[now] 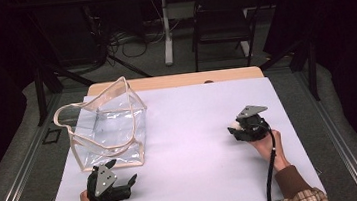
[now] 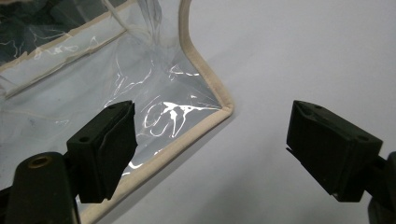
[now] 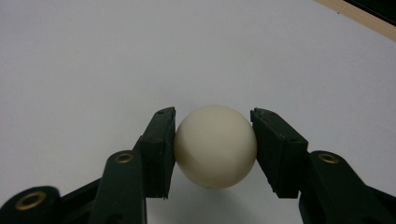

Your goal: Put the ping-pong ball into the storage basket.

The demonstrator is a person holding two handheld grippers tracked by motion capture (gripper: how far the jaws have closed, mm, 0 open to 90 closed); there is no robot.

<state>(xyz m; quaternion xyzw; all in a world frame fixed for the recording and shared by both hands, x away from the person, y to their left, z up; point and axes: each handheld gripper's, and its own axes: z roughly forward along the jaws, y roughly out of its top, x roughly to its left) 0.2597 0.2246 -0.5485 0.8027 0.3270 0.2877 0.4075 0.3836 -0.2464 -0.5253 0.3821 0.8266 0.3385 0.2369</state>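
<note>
1. On the left half of the white sheet (image 1: pixel 191 144) that covers the table, seen from the high view, a clear bag (image 1: pixel 106 128) with beige trim stands open near the far left corner; nothing is seen inside it. The left gripper (image 1: pixel 124 179) sits just in front of the bag's near edge, jaws apart. The right gripper (image 1: pixel 235 127) rests toward the right edge, with a wide bare stretch of sheet between the two.
2. Along the left gripper view, the jaws stand wide with nothing between them. The bag's bottom corner (image 2: pixel 224 109) lies just beyond the left jaw, apart from it; bare sheet runs to the right.
3. Through the right gripper view, both pads press the sides of a cream ball (image 3: pixel 215 145), clamped. Open sheet lies ahead, up to the wooden table edge (image 3: pixel 369 21) at the upper right.
</note>
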